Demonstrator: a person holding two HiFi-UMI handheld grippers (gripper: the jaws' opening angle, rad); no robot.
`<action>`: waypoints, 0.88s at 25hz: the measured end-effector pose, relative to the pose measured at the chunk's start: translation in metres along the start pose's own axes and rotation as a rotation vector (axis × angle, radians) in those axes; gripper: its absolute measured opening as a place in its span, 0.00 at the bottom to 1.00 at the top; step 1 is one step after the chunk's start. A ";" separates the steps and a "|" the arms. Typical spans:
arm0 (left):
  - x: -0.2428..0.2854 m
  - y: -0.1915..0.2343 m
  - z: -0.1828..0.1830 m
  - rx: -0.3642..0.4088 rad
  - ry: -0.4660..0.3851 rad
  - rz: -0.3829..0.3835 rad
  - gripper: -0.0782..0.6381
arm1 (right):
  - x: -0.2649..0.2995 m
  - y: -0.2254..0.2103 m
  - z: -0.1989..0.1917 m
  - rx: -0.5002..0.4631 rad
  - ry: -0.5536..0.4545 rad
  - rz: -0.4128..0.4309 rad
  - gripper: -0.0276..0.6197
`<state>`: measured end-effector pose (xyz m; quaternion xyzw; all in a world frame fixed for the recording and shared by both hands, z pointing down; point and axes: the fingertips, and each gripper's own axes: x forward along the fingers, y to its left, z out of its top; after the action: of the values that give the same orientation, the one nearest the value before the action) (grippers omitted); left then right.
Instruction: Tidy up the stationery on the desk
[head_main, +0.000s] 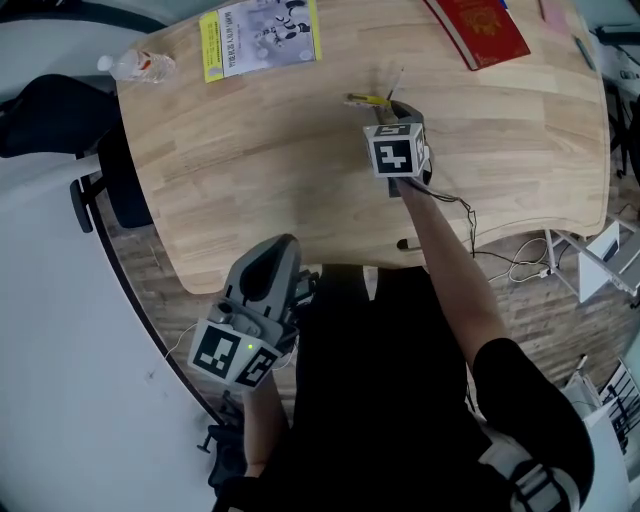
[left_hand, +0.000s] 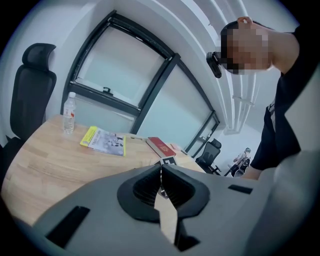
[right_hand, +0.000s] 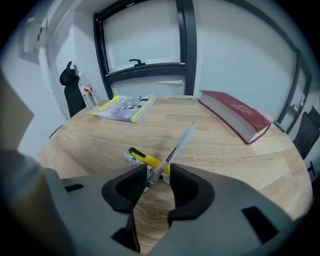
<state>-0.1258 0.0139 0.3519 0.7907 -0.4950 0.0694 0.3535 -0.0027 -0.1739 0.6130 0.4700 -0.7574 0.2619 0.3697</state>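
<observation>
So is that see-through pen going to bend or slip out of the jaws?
Probably no bending: the clear pen sticks out straight though the right gripper pinches only its lower end. It looks thin and smooth, so it might swivel or slip a bit. Being so slim, it's likely very light.

Grey grippers (head_main: 283, 243), black-and-white marker cubes (head_main: 392, 155), black shirt (head_main: 400, 400)

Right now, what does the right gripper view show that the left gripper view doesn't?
Only the right gripper view: a clear pen clamped in the right gripper and tilted upward, with a yellow marker lying on the desk just beyond it. Only the left gripper view: the person in black, and the left gripper with its jaws shut on nothing. Both: the water bottle, the yellow booklet, the red book and that same desk.
</observation>
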 end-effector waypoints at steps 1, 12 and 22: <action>-0.001 0.002 0.000 0.003 0.002 -0.005 0.16 | 0.001 0.000 0.000 -0.004 0.000 -0.007 0.27; -0.014 0.013 0.000 0.001 0.000 -0.006 0.16 | 0.003 -0.008 0.000 -0.073 0.007 -0.067 0.14; -0.022 0.011 0.004 0.005 -0.032 -0.008 0.16 | -0.023 0.001 0.014 -0.090 -0.053 -0.055 0.13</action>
<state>-0.1470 0.0246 0.3444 0.7946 -0.4973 0.0565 0.3437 -0.0013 -0.1724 0.5862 0.4805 -0.7647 0.2048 0.3773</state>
